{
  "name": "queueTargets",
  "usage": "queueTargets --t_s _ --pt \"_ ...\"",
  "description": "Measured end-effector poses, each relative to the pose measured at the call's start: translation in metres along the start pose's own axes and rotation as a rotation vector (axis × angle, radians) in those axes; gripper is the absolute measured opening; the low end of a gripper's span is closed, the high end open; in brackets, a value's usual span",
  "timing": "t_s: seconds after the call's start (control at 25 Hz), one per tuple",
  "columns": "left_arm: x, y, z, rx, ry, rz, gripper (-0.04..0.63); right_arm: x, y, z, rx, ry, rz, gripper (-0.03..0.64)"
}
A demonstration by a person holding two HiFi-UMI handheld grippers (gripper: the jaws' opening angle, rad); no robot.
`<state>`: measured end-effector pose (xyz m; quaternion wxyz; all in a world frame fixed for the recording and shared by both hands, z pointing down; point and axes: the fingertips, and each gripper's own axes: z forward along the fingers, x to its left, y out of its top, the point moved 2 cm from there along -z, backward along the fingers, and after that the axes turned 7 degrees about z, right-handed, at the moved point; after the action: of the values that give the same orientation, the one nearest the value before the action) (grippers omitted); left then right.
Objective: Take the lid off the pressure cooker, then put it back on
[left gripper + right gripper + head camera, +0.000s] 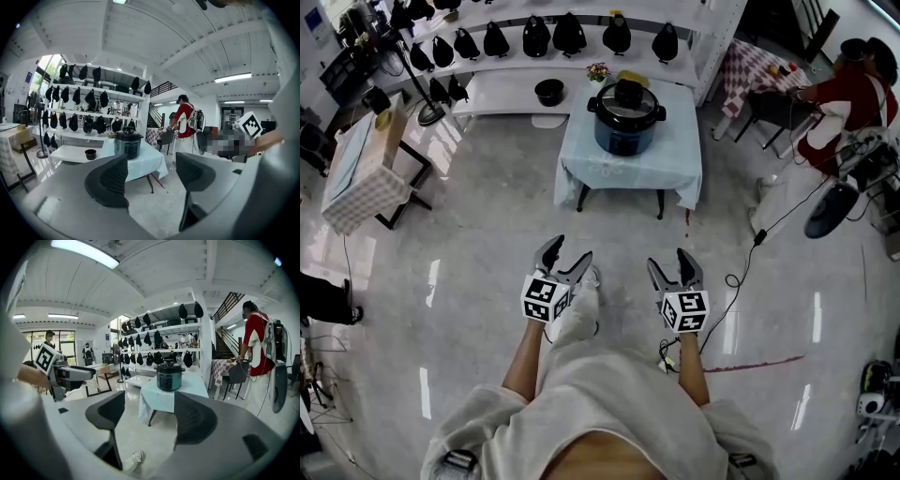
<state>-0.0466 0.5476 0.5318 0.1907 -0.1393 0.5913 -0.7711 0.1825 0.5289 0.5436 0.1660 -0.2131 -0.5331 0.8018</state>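
A dark blue pressure cooker with its black lid on stands on a small table with a pale blue cloth, well ahead of me across the floor. The cooker also shows in the left gripper view and, as the cooker, in the right gripper view. My left gripper is open and holds nothing. My right gripper is open too, side by side with the left, both far short of the table.
White shelves with several black pots run behind the table. A checked-cloth table stands left. A person in red sits at a table at the right. A cable trails on the floor near my right.
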Motion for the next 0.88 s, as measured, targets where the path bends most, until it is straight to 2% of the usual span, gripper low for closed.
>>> queueTargets --t_s 0.2,0.4,0.6,0.88 --pt "0.064 0.019 0.081 -0.003 -0.043 -0.002 0.321 -0.03 0.041 0.084 -0.017 -0.031 -0.004 0.308" --pt "0.125 0.06 0.156 -0.034 -0.081 0.016 0.321 -0.055 0.096 0.158 -0.044 -0.062 0.006 0.308" --pt "0.178 0.088 0.213 -0.059 -0.114 0.034 0.321 -0.071 0.137 0.223 -0.063 -0.087 -0.013 0.308" --pt "0.21 0.098 0.266 -0.047 -0.16 0.041 0.321 -0.08 0.16 0.278 -0.049 -0.09 -0.016 0.308"
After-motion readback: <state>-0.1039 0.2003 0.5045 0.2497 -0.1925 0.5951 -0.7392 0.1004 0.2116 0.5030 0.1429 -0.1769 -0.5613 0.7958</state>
